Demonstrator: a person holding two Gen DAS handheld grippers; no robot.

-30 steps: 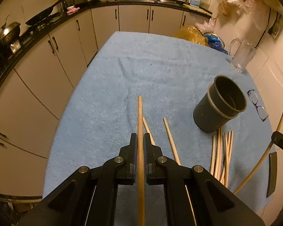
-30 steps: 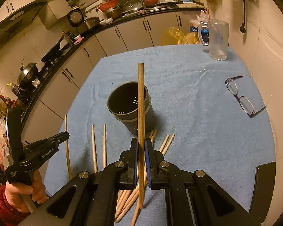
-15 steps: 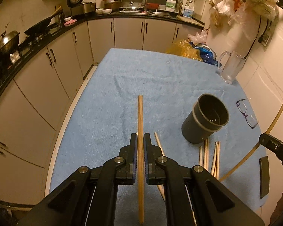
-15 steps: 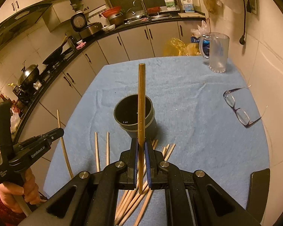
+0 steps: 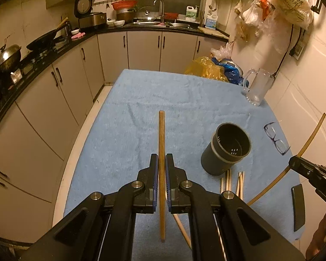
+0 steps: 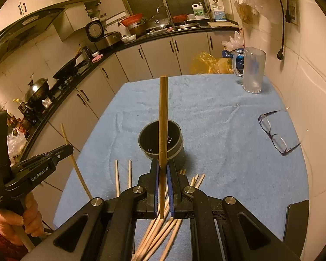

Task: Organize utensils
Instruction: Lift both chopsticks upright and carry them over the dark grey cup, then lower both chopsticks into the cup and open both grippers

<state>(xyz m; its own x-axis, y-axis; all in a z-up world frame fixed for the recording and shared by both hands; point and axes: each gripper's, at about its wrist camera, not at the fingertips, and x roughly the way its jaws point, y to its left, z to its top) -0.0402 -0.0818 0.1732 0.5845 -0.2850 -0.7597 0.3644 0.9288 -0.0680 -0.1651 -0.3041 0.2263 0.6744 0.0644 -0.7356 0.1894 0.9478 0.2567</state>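
My left gripper (image 5: pixel 161 158) is shut on a wooden chopstick (image 5: pixel 161 143) that sticks out past its fingertips, above the blue towel (image 5: pixel 123 139). The dark grey utensil cup (image 5: pixel 227 149) stands upright to its right. My right gripper (image 6: pixel 162 164) is shut on another chopstick (image 6: pixel 163 113), whose far end crosses in front of the cup (image 6: pixel 160 141). Several loose chopsticks (image 6: pixel 160 230) lie on the towel under the right gripper, and two more (image 6: pixel 123 178) lie to their left. In the right wrist view, the left gripper (image 6: pixel 66 149) shows at the left edge with its chopstick (image 6: pixel 76 163).
A pair of glasses (image 6: pixel 273 132) lies on the towel at the right, and a glass mug (image 6: pixel 252 71) stands at the far right corner. Yellow and blue plastic bags (image 5: pixel 215 69) sit behind the table. Kitchen cabinets and a counter curve along the left and back.
Both grippers have risen with their chopsticks, so the table and cup look smaller and farther below. The left one rose more. Both grips stayed the same.
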